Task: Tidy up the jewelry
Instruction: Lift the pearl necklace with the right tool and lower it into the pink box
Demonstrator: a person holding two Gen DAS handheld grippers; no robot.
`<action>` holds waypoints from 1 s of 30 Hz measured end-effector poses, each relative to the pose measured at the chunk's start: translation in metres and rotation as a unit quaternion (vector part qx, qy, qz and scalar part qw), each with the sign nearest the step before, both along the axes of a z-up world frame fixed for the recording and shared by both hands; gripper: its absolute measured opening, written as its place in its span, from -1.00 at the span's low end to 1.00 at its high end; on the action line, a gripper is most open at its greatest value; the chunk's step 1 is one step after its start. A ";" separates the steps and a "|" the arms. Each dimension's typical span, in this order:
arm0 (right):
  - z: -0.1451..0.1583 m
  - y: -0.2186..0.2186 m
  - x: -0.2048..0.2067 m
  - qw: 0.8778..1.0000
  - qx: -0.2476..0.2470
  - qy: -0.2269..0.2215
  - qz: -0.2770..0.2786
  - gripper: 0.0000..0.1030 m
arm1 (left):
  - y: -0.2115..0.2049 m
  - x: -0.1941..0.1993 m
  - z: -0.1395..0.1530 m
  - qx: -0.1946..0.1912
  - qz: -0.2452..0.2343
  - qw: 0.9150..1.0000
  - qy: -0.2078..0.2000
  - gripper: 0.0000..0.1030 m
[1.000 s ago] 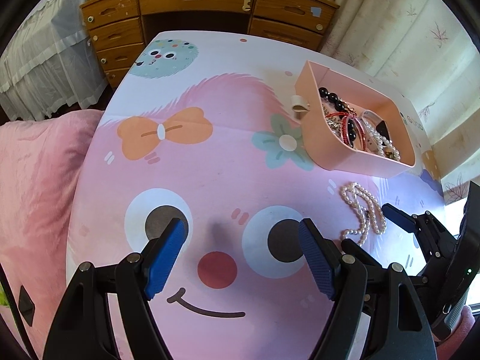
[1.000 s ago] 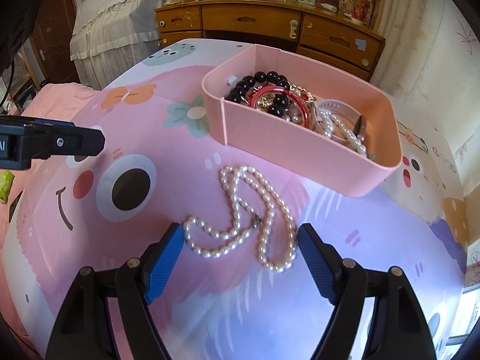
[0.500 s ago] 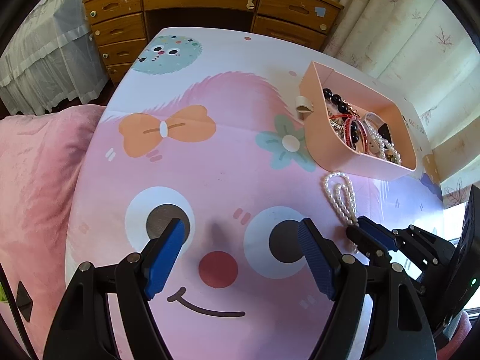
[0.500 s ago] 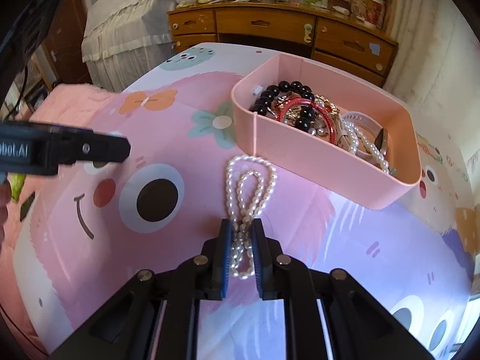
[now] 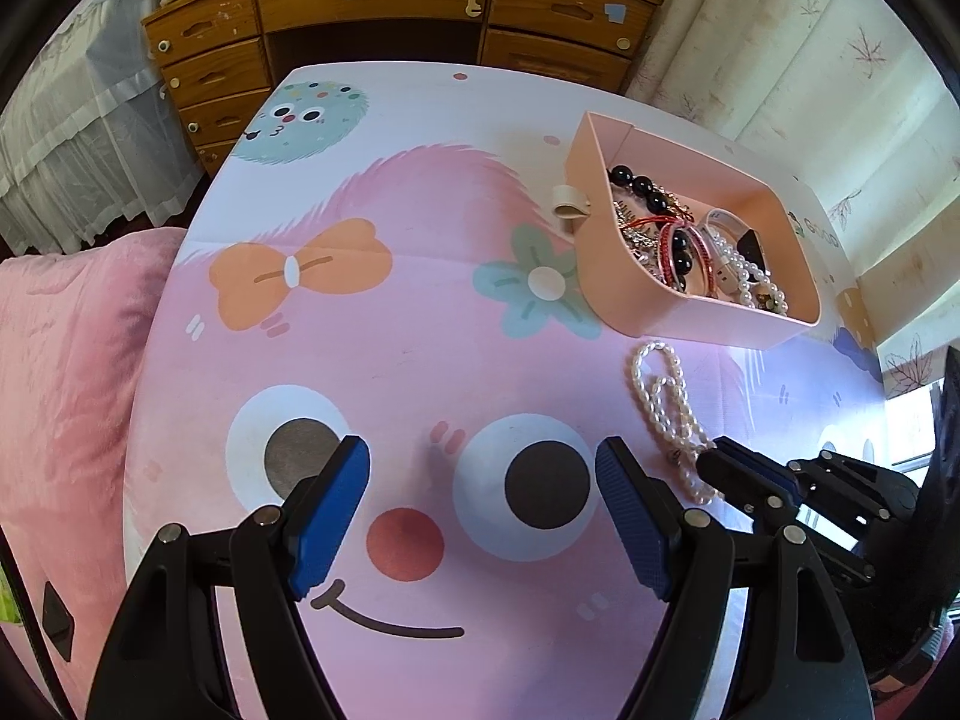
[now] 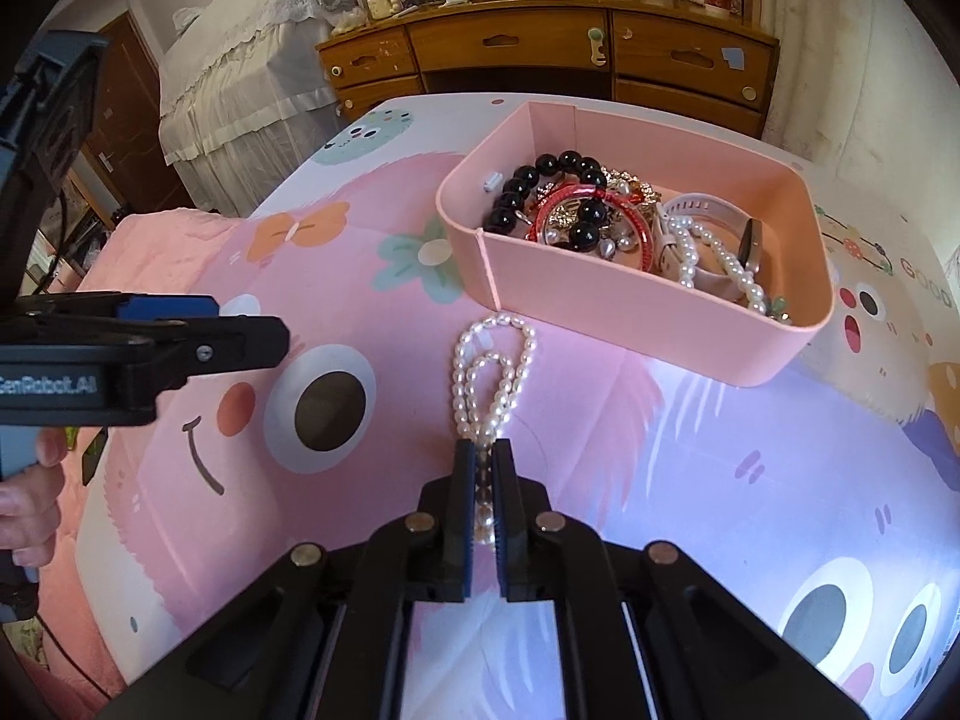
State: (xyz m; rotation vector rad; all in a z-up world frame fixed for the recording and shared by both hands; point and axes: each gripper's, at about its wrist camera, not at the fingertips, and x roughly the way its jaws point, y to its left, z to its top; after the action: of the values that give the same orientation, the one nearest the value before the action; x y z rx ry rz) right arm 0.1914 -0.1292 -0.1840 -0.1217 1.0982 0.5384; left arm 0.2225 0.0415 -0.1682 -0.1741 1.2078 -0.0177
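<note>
From the left wrist camera: the left gripper (image 5: 483, 516), its blue-padded jaws standing wide apart with nothing between them, hangs over a pink cartoon-printed tablecloth (image 5: 420, 330), framing the large printed eye of a smiling face. To the right, a white pearl necklace (image 5: 663, 396) lies doubled in narrow loops on the cloth, just in front of a shallow pink plastic tray with rounded corners (image 5: 618, 300). The near end of the strand disappears into the black tips of the right gripper (image 5: 717, 468), which reaches in from the right edge. Inside the tray sit a black bead bracelet (image 5: 642, 183), red bangles (image 5: 681, 252) and more pearl strands. A small cream clip (image 5: 570, 204) rests against the tray's outer wall. A wooden desk with drawers (image 5: 384, 6) stands behind the table.

From the right wrist camera: the right gripper (image 6: 485, 474) has just been closing and is now clamped on the pearl necklace (image 6: 489, 360) — beads show pinched between the two pads, while the rest of the strand trails forward on the cloth toward the near wall of the pink tray (image 6: 600, 300), stopping just short of it. The tray holds the black bead bracelet (image 6: 540, 180), the red bangles (image 6: 576, 210), a pale watch strap (image 6: 708, 204) and loose pearls. The left gripper (image 6: 198, 324) juts in from the left, held by a person's hand (image 6: 30, 480) — seen side-on there, its jaws cannot be judged from this angle.
</note>
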 end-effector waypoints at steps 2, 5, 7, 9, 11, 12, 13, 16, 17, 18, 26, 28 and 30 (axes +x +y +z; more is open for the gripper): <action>0.006 -0.002 -0.002 1.000 0.005 -0.003 0.001 -0.91 | -0.002 0.000 0.000 0.000 -0.002 1.000 0.001 0.48; 0.021 -0.005 -0.004 1.000 0.011 -0.009 0.004 -0.91 | -0.004 0.000 0.000 0.000 -0.005 1.000 0.002 0.48; 0.033 -0.006 -0.006 1.000 0.014 -0.023 0.008 -0.91 | -0.006 0.001 0.001 0.000 -0.007 1.000 0.001 0.48; 0.048 -0.008 -0.009 0.999 0.022 -0.040 0.019 -0.91 | -0.007 0.002 0.003 0.000 -0.010 1.000 -0.001 0.48; 0.061 -0.009 -0.009 0.998 0.022 -0.047 0.026 -0.91 | -0.008 0.002 0.005 0.001 -0.012 1.000 -0.003 0.48; 0.068 -0.009 -0.010 0.998 0.020 -0.053 0.030 -0.91 | -0.008 0.003 0.006 0.001 -0.013 1.000 -0.005 0.48; 0.073 -0.010 -0.010 0.998 0.020 -0.056 0.033 -0.91 | -0.008 0.003 0.006 0.001 -0.013 1.000 -0.005 0.48; 0.092 -0.013 -0.008 0.996 0.016 -0.073 0.041 -0.91 | -0.010 0.005 0.009 -0.001 -0.015 1.000 -0.007 0.48; 0.100 -0.013 -0.007 0.996 0.014 -0.081 0.043 -0.91 | -0.010 0.005 0.010 -0.002 -0.017 1.000 -0.008 0.48; 0.106 -0.013 -0.006 0.995 0.013 -0.088 0.042 -0.91 | -0.011 0.006 0.011 -0.002 -0.018 1.000 -0.009 0.48; 0.149 -0.016 0.003 0.989 0.017 -0.146 0.032 -0.91 | -0.015 0.007 0.014 0.006 -0.028 0.999 -0.020 0.48; 0.153 -0.018 0.008 0.987 0.018 -0.155 0.025 -0.91 | -0.014 0.007 0.012 0.000 -0.031 0.999 -0.017 0.48; 0.157 -0.021 0.013 0.987 0.021 -0.161 0.014 -0.91 | -0.013 0.008 0.010 -0.004 -0.029 0.999 -0.013 0.48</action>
State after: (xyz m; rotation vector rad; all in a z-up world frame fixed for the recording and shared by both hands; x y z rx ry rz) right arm 0.2045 -0.1504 -0.0269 -0.1803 0.7697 0.5454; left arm 0.2302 0.0285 -0.1581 -0.1458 1.1871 -0.0754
